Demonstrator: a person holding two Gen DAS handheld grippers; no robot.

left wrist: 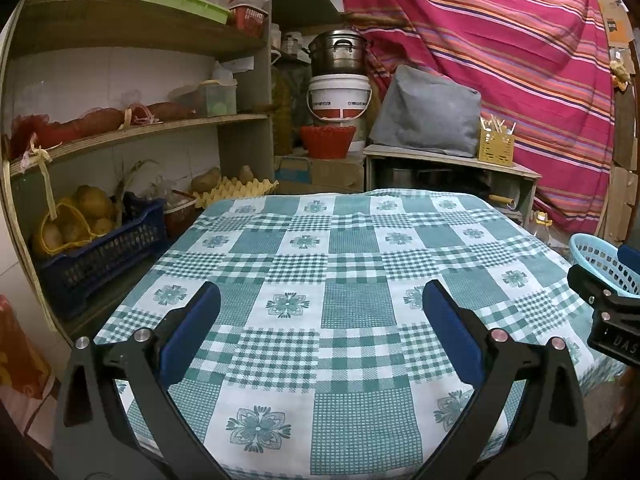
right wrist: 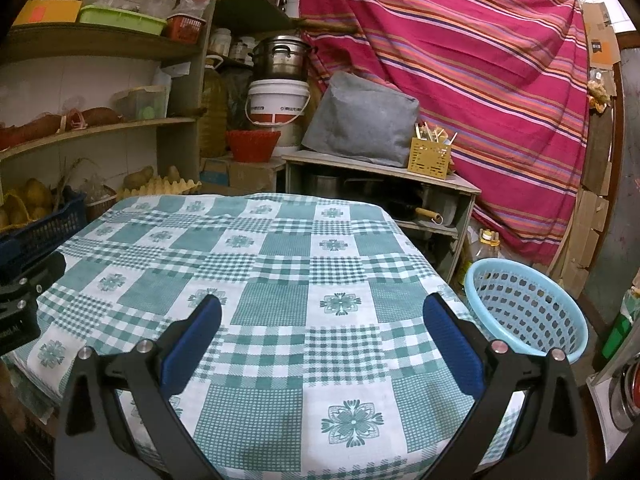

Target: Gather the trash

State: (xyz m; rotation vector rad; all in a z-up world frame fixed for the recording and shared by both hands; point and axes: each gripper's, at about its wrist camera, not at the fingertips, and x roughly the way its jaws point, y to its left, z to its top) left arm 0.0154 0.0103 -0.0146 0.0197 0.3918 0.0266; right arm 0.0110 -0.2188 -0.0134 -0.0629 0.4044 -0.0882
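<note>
Both claws hang over a table [left wrist: 320,264] covered in a green-and-white checked cloth with flower squares. The left claw [left wrist: 320,308] stands wide open, its blue-padded fingers [left wrist: 188,336] spread apart with nothing between them but cloth. The right claw [right wrist: 322,308] is spread just as wide and also holds nothing. Each claw shows at the edge of the other's view: the right one as a black body at the far right of the left wrist view, the left one as a black body at the far left of the right wrist view.

No loose trash shows on the cloth in either view. The basket [right wrist: 528,304] is pale blue plastic, round, with a solid rim and walls pierced by rows of small holes. It sits off the table's right edge, lower than the tabletop, tilted so its mouth faces the camera; what can be seen of its inside looks empty. In the left wrist view only a slice of it [left wrist: 600,260] shows, just behind the right claw.

Beyond the table stand wooden shelves [left wrist: 132,128] with potatoes in a dark blue crate [left wrist: 100,248], a white bucket [right wrist: 278,100] under a steel pot [right wrist: 282,56], a grey cushion [right wrist: 360,120], and a red striped cloth [right wrist: 460,72] hanging at the back.
</note>
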